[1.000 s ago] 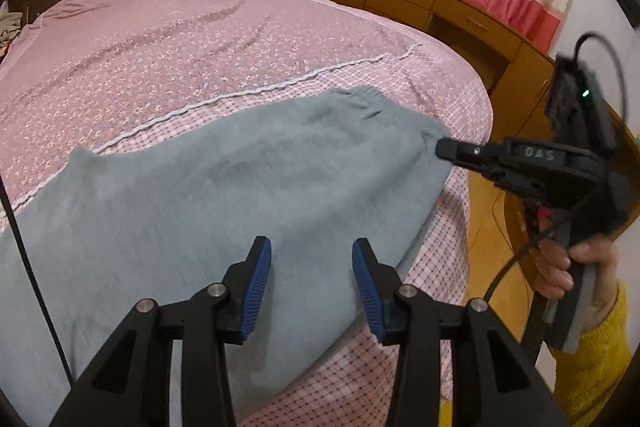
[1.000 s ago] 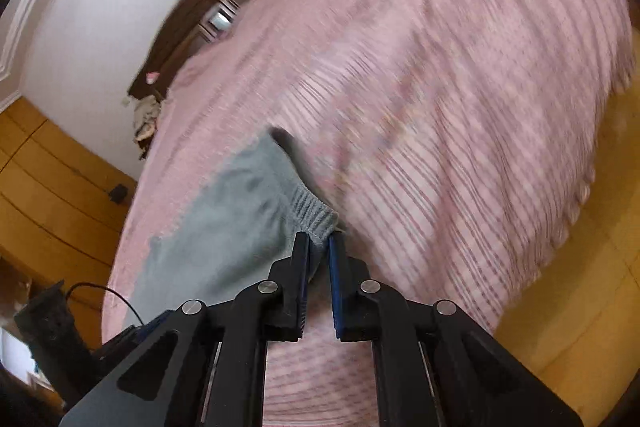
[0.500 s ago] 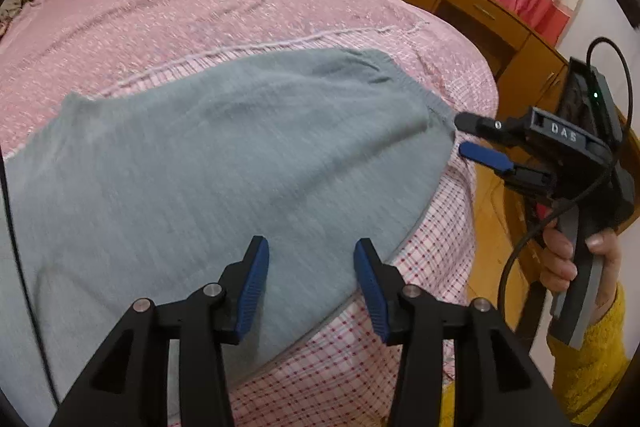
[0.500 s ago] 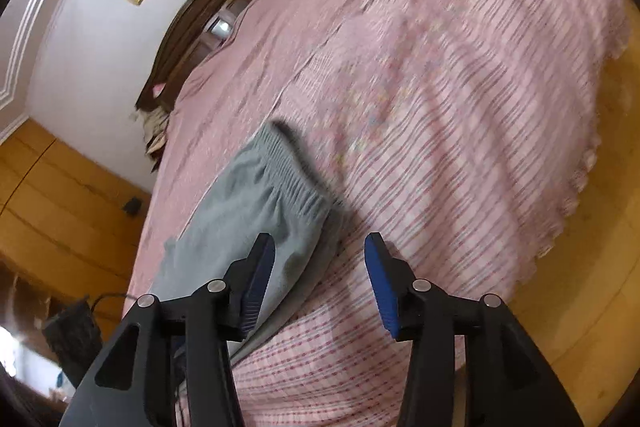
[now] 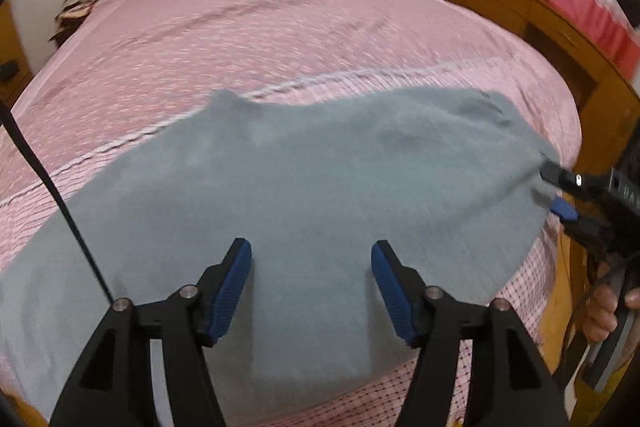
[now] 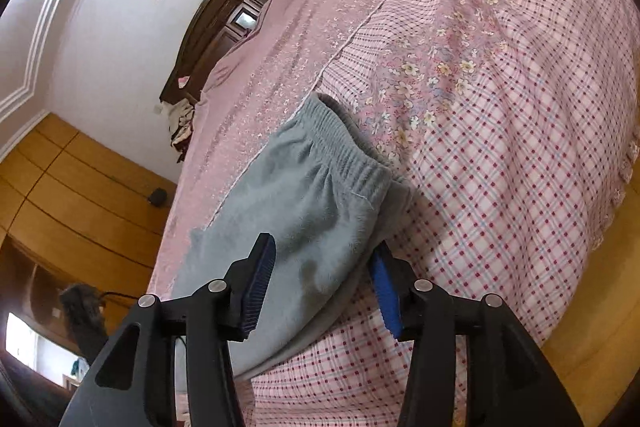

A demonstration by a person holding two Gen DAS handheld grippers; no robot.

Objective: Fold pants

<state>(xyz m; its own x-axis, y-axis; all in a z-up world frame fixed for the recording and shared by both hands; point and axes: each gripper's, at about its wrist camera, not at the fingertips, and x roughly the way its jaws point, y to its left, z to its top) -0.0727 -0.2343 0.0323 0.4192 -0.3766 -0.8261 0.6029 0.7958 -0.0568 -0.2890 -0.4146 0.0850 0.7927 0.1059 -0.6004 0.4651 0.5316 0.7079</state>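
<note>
- The soft grey fleece pants [image 5: 304, 195] lie flat across the pink checked-and-floral bedspread [image 5: 280, 27], near its front edge.
- They look light, limp and fuzzy, likely to sag and drape when lifted.
- The gathered elastic waistband [image 6: 344, 147] seems the firmest place to pinch.
- The left gripper [image 5: 311, 287] hangs above the cloth, jaws opening, nothing between.
- The right gripper [image 6: 322, 287] stands apart astride the waist corner, unclamped.
</note>
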